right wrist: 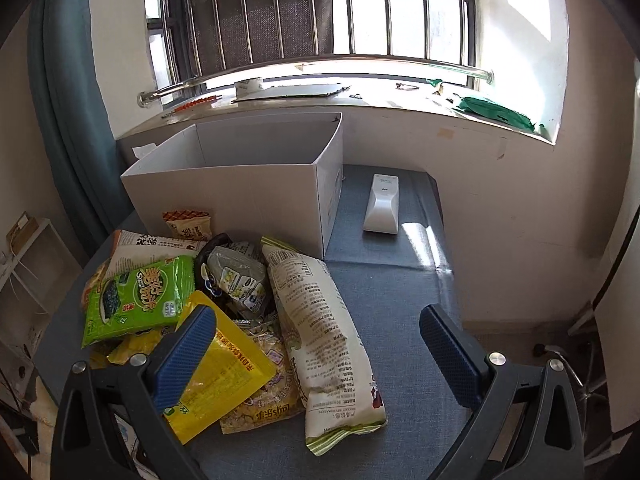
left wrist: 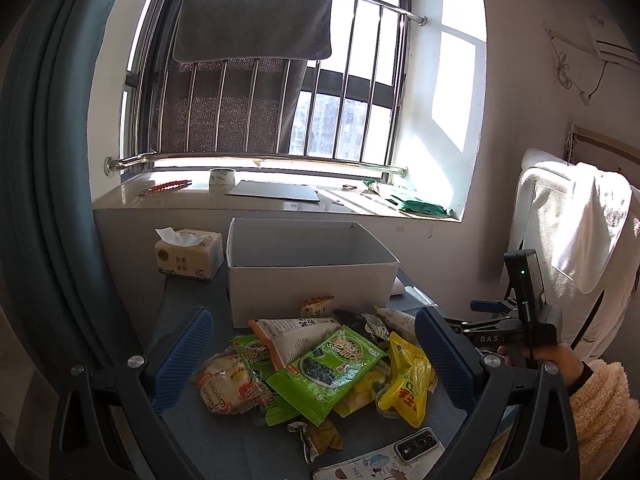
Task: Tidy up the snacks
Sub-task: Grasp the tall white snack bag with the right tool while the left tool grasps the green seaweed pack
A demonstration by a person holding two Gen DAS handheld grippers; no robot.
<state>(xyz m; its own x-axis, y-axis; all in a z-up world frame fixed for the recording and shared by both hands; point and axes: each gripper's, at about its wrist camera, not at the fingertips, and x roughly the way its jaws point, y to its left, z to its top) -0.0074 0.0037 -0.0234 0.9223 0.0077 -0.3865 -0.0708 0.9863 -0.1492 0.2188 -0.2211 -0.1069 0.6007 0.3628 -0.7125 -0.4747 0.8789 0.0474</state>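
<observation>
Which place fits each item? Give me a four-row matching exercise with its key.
1. grey cardboard box
2. white handheld device
3. tissue pack
4. green seaweed snack packet

a. on top of the snack pile
b. left of the box
c. behind the snack pile, open-topped
d. right of the box, on the blue cloth

Pairs: 1-c, 2-d, 3-b, 4-a

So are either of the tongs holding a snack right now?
No. Left tongs and right tongs are both open above the snack pile, gripping nothing.
</observation>
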